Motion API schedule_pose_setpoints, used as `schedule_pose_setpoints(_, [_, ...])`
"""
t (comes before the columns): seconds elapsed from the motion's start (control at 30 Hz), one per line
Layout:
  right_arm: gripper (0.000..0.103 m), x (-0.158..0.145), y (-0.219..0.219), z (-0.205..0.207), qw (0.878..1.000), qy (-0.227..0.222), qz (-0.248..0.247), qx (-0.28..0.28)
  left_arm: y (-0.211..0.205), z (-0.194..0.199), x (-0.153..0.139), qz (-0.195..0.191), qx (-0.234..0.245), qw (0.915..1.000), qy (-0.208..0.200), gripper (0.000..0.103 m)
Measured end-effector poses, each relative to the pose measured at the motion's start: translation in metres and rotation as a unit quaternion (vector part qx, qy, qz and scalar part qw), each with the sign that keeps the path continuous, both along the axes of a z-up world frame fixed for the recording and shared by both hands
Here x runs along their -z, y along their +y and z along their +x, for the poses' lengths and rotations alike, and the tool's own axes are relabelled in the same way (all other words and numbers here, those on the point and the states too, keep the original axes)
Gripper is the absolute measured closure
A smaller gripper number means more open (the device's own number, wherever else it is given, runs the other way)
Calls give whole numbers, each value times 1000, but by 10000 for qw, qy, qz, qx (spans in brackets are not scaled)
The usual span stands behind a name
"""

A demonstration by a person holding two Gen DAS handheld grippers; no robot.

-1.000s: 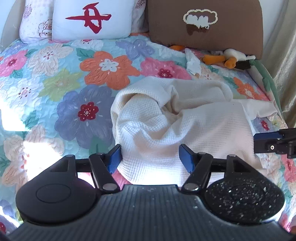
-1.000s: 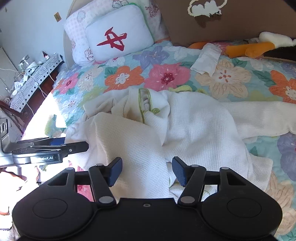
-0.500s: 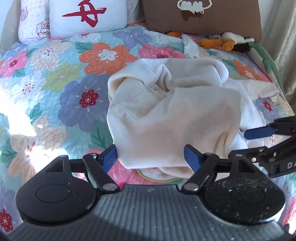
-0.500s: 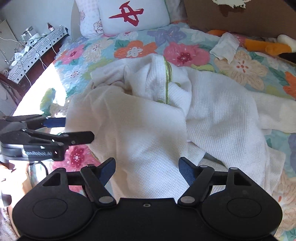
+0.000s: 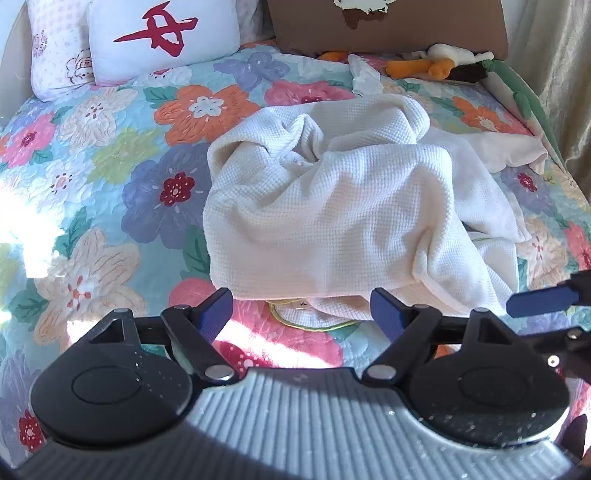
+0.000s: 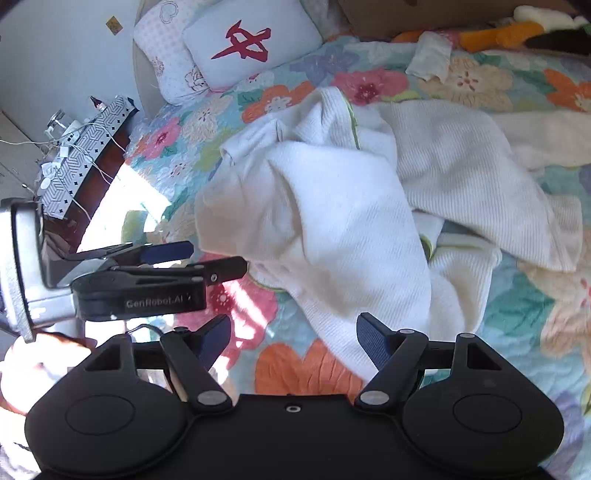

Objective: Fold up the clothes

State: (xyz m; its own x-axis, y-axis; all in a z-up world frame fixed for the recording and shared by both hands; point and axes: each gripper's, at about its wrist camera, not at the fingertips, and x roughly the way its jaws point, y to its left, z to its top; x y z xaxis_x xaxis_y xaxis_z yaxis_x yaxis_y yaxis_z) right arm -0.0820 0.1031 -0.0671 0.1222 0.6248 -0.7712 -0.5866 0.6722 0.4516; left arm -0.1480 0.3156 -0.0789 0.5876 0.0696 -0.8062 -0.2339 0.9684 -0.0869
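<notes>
A bed is covered by a floral quilt (image 5: 110,177). At its head, a white pillow (image 5: 162,37) with a red mark is set beside a brown cushion (image 5: 388,22). A crumpled white garment (image 5: 332,206) lies mid-quilt, with its near hem just beyond both grippers.

The left gripper (image 5: 301,314) is opening, with jaws spread wide; nothing is pinched, and only quilt and the garment's edge are seen between them. The right gripper (image 6: 293,338) is spread and empty.

A curtain (image 5: 561,74) is shown only in the left view. A wall (image 6: 55,55) and a cluttered side table (image 6: 81,147) are shown only in the right view.
</notes>
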Motion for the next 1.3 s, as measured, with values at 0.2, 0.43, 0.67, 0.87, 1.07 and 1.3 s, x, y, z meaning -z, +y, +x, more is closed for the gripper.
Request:
schedule_pose_setpoints(0.2, [24, -39, -26, -19, 9996, 122, 31, -253, 19, -15, -7, 277, -206, 9994, 35, 20])
schedule_pose_setpoints(0.43, [23, -70, -42, -24, 9986, -63, -276, -441, 29, -14, -10, 87, -254, 9996, -23, 19])
schedule_pose_setpoints(0.67, [20, -42, -21, -25, 9941, -628, -635, -612, 26, -11, 6, -208, -221, 9995, 101, 19])
schedule_pose_setpoints(0.87, [20, -6, 26, 2, 9672, -1915, -1462, -800, 32, -6, 11, -344, -410, 9985, -126, 19])
schedule_pose_setpoints(1.07, [21, 5, 51, 41, 9714, -2085, -968, -597, 36, -2, 8, -379, -508, 9958, -660, 19])
schedule_pose_setpoints(1.3, [97, 8, 49, 75, 9900, -1410, 92, 15, 17, 9, 11, 661, -349, 9946, -723, 19])
